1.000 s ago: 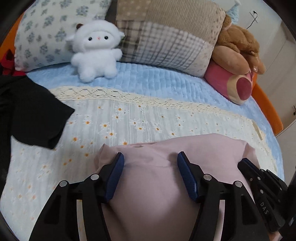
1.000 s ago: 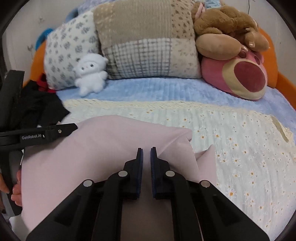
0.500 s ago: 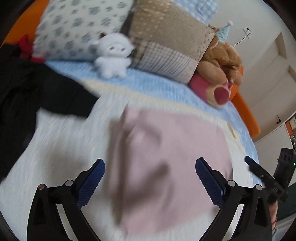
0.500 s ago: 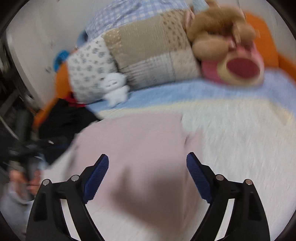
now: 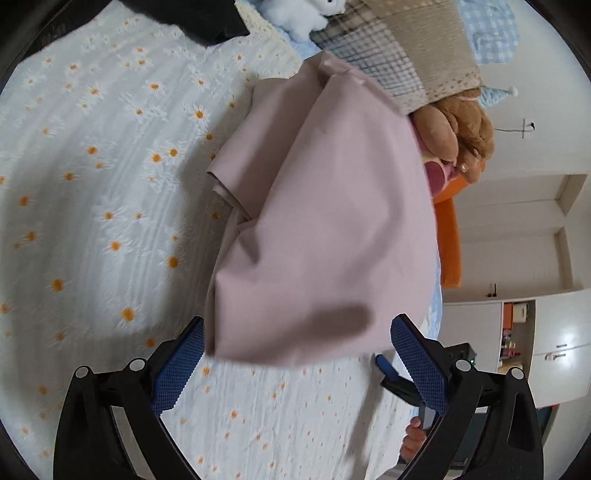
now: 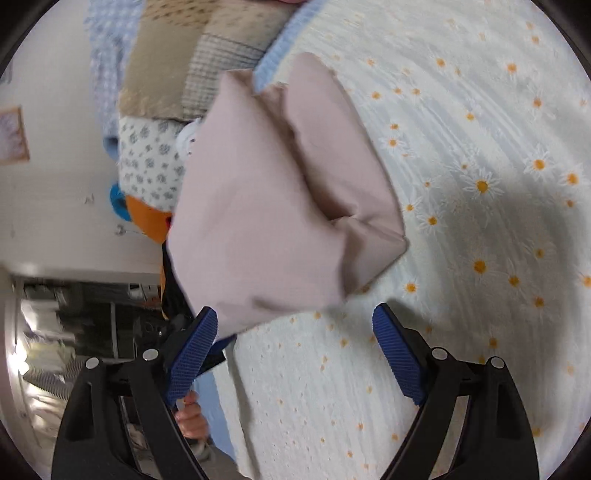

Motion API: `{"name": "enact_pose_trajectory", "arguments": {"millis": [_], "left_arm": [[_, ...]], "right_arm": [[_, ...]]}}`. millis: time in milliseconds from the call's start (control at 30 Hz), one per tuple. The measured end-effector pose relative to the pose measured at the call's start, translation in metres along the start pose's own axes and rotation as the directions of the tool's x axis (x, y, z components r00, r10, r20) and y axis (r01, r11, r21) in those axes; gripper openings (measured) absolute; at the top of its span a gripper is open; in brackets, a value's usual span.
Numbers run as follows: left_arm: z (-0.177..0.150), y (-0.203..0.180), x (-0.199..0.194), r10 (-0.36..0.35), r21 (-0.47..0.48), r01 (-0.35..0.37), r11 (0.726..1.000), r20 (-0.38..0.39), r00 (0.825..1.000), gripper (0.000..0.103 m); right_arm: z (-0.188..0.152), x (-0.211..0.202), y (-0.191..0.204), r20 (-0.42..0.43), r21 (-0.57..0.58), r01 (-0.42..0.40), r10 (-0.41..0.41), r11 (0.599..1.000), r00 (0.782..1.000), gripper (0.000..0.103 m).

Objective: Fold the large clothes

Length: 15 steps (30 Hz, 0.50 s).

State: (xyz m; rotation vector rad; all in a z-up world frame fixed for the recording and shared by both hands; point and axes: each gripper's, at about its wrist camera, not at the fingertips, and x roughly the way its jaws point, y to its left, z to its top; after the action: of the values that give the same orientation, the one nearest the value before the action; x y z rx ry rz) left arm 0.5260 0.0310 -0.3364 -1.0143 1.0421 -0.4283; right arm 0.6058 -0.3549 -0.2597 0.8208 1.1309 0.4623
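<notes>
Left wrist view: folded pink garment [image 5: 325, 221] is seen on the daisy bedspread [image 5: 92, 221] at 12 o'clock; left claw [image 5: 299, 363] and right claw [image 6: 295, 354] are spread wide, nothing gripped.

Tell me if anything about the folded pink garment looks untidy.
One sleeve of the pink garment pokes out past the fold's edge onto the daisy bedspread, and that side looks bunched in the right wrist view. Otherwise it lies flat.

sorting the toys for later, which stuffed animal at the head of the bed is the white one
The small fluffy white plush, at the top edge of the left wrist view beside the black garment. The other toy, the brown teddy bear, lies further right, past the patchwork pillow.
</notes>
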Motion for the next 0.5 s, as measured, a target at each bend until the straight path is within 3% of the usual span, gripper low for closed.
{"name": "enact_pose_trajectory", "arguments": {"millis": [167,500], "left_arm": [[0.019,0.003,0.013,-0.006,-0.020,0.006,1.000,0.018,1.000,0.100],[0.065,-0.023,0.031,0.033,0.050,-0.033,0.998,-0.006,0.999,0.101]], "right_arm": [[0.020,0.016,-0.003,0.034,0.029,-0.053,0.052,0.998,0.998,0.086],[0.051,0.042,0.015,0.064,0.001,0.000,0.000,1.000,0.998,0.091]]}}
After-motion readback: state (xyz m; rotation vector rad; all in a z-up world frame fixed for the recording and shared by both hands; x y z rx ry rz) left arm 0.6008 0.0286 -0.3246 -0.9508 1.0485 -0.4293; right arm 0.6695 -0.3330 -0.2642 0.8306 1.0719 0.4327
